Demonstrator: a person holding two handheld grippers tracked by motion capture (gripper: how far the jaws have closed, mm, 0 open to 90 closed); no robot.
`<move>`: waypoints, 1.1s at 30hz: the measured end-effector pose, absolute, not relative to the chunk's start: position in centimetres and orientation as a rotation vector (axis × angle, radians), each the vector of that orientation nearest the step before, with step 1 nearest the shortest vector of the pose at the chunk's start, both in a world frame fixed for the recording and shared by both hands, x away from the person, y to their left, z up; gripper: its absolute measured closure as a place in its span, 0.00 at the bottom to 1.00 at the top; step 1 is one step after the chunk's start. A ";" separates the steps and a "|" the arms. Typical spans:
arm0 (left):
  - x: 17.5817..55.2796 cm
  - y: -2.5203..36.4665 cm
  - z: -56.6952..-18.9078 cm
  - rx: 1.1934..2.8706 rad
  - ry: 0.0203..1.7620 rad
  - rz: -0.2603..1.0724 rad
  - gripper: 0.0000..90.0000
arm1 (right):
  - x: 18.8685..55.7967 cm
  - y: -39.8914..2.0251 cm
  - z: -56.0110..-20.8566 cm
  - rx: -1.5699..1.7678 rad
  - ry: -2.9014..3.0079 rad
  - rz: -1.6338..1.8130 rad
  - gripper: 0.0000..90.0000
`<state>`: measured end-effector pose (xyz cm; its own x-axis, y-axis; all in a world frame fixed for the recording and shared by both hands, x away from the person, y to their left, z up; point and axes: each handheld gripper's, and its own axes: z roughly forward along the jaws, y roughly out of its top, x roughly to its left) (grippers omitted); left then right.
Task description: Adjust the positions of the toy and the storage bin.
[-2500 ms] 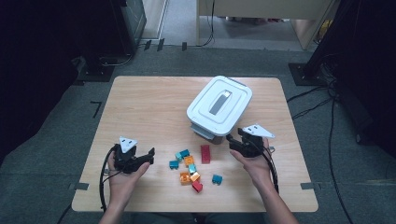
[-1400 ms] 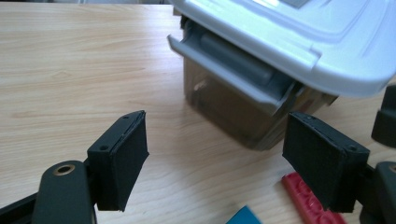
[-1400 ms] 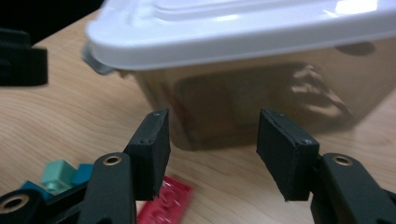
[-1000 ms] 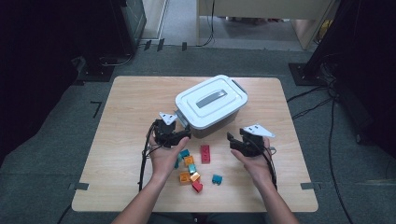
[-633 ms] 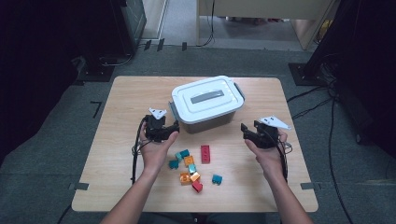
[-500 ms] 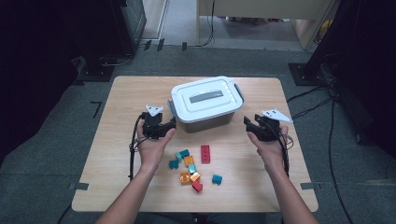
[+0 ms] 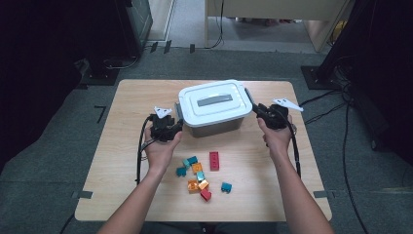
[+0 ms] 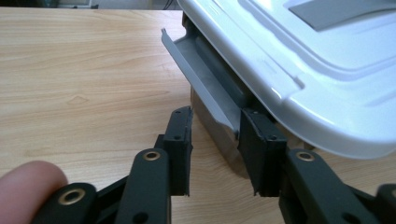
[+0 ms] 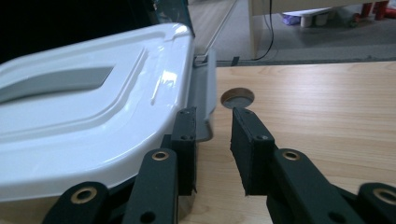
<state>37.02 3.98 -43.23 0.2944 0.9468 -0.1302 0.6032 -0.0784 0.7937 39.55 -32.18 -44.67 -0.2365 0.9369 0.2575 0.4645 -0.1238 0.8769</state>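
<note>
A white box with a grey-handled lid (image 7: 212, 104) stands at the middle of the table, both grey side latches flipped outward. My left gripper (image 7: 176, 125) is at its left end, open, and in the left gripper view my left gripper (image 8: 217, 123) straddles the lower edge of the left latch (image 8: 198, 77). My right gripper (image 7: 255, 110) is at the right end, also open. In the right gripper view my right gripper (image 9: 214, 119) has the right latch (image 9: 206, 95) just ahead of its left jaw, beside the lid (image 9: 93, 112).
Several loose bricks lie in front of the box, among them a red brick (image 7: 214, 160), an orange brick (image 7: 197, 168) and a blue brick (image 7: 226, 186). The wooden table (image 7: 131, 97) has a round cable hole (image 9: 237, 98) past the right latch.
The box has turned and slid left to lie square across the table. My left gripper moved from the front left to the box's left end; my right gripper rose to its right end.
</note>
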 end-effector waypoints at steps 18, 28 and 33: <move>38.3 5.7 -43.2 1.715 1.381 0.492 0.89 | 39.6 -31.0 -44.2 1.641 1.728 1.316 0.94; 38.0 7.2 -43.1 1.681 1.399 0.407 0.91 | 38.1 -30.6 -43.9 1.748 1.714 1.358 0.94; 37.3 8.1 -43.4 1.653 1.398 0.383 0.91 | 37.3 -30.3 -44.0 1.795 1.714 1.393 0.94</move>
